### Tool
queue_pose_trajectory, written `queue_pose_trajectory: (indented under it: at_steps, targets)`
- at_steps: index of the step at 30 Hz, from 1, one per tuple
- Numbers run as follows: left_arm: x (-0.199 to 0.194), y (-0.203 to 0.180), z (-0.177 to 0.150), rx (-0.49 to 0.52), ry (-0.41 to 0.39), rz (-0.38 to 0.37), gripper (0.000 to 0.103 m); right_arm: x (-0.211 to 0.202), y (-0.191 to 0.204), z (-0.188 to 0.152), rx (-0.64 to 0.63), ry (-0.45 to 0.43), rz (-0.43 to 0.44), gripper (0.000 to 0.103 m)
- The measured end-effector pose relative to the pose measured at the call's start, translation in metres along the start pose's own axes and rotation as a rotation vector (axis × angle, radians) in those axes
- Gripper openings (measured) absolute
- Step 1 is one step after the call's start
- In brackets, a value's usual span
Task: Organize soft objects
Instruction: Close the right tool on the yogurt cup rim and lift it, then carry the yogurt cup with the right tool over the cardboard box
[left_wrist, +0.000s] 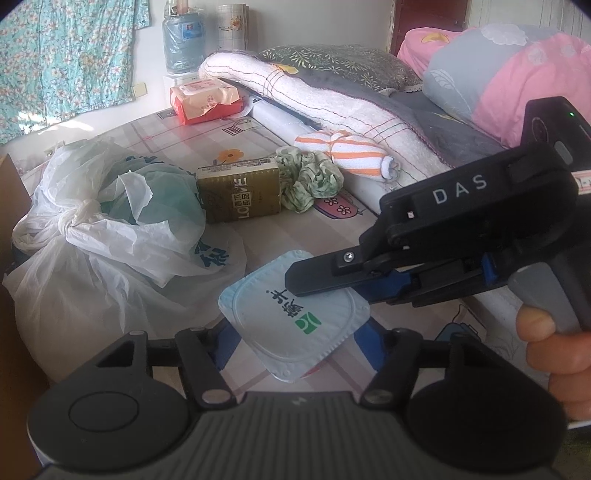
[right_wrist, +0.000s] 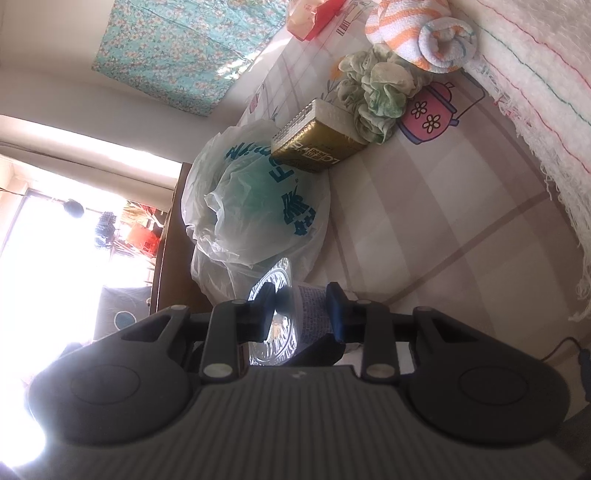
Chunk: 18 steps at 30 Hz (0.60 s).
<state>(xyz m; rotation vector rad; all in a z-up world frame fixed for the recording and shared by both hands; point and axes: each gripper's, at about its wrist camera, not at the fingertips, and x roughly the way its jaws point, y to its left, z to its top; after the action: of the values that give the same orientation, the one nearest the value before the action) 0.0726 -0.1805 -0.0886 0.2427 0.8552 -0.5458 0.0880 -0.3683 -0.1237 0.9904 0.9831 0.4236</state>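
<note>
Yogurt cup (left_wrist: 295, 321) is clamped sideways by the right gripper (right_wrist: 301, 314), one finger on its foil lid and the other on its base, seemingly so it can be carried clear of the bed (left_wrist: 332, 229). Left gripper (left_wrist: 295, 350) stands released, the cup between its fingers without evident contact. Plastic bag (left_wrist: 110, 221) lies at ten o'clock of the cup, apparently the destination.

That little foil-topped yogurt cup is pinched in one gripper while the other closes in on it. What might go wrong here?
1. The right gripper squeezes the thin plastic yogurt cup with the pale blue foil lid by its top and bottom; more pressure might dent it or burst the lid.
2. The left gripper, open around the cup, could knock it loose.
3. A dropped cup might roll into the white plastic bag.
</note>
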Motion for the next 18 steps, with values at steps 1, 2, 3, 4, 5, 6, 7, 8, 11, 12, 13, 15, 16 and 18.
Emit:
queue_pose_trajectory:
  at_steps: [1, 2, 3, 4, 5, 6, 7, 8, 11, 12, 13, 15, 16, 18]
  targets:
    - [0.000, 0.000, 0.000, 0.001, 0.005, -0.001, 0.065, 0.000, 0.000, 0.000, 0.000, 0.002, 0.000, 0.029]
    - [0.001, 0.000, 0.000, 0.001, 0.010, -0.003, 0.063, 0.000, 0.000, 0.001, -0.004, 0.003, -0.001, 0.029]
    - [0.001, 0.000, 0.000, 0.003, 0.015, -0.001, 0.063, -0.001, 0.001, 0.001, -0.007, 0.004, -0.001, 0.029]
    - [0.002, 0.000, 0.001, 0.005, 0.016, 0.004, 0.062, 0.000, 0.001, 0.001, -0.008, 0.004, -0.002, 0.029]
    - [0.002, 0.000, 0.001, 0.007, 0.016, 0.007, 0.062, -0.001, 0.001, 0.001, -0.011, 0.003, -0.003, 0.029]
    - [0.002, 0.000, 0.001, 0.009, 0.015, 0.008, 0.062, -0.001, 0.001, 0.001, -0.012, 0.002, -0.005, 0.029]
    - [0.002, 0.000, 0.001, 0.009, 0.014, 0.008, 0.061, -0.002, 0.002, 0.000, -0.011, 0.001, -0.006, 0.029]
    - [0.001, 0.000, 0.001, 0.009, 0.013, 0.007, 0.060, -0.001, 0.003, 0.000, -0.016, 0.000, -0.010, 0.029]
    - [-0.002, -0.002, 0.000, 0.024, 0.001, 0.005, 0.057, -0.002, 0.008, -0.002, -0.035, -0.004, -0.028, 0.029]
    - [-0.003, -0.002, 0.000, 0.027, -0.005, 0.005, 0.056, -0.002, 0.009, -0.002, -0.037, -0.004, -0.030, 0.029]
    - [-0.004, -0.003, 0.000, 0.030, -0.010, 0.004, 0.056, -0.003, 0.009, -0.003, -0.035, -0.003, -0.029, 0.029]
    - [-0.005, -0.002, 0.000, 0.028, -0.008, 0.003, 0.056, -0.002, 0.011, -0.004, -0.038, -0.003, -0.034, 0.029]
    - [-0.005, -0.001, -0.001, 0.025, -0.009, 0.000, 0.056, -0.002, 0.012, -0.005, -0.041, -0.004, -0.038, 0.029]
    - [-0.007, -0.001, -0.002, 0.025, -0.012, 0.001, 0.055, -0.002, 0.015, -0.006, -0.048, -0.004, -0.042, 0.029]
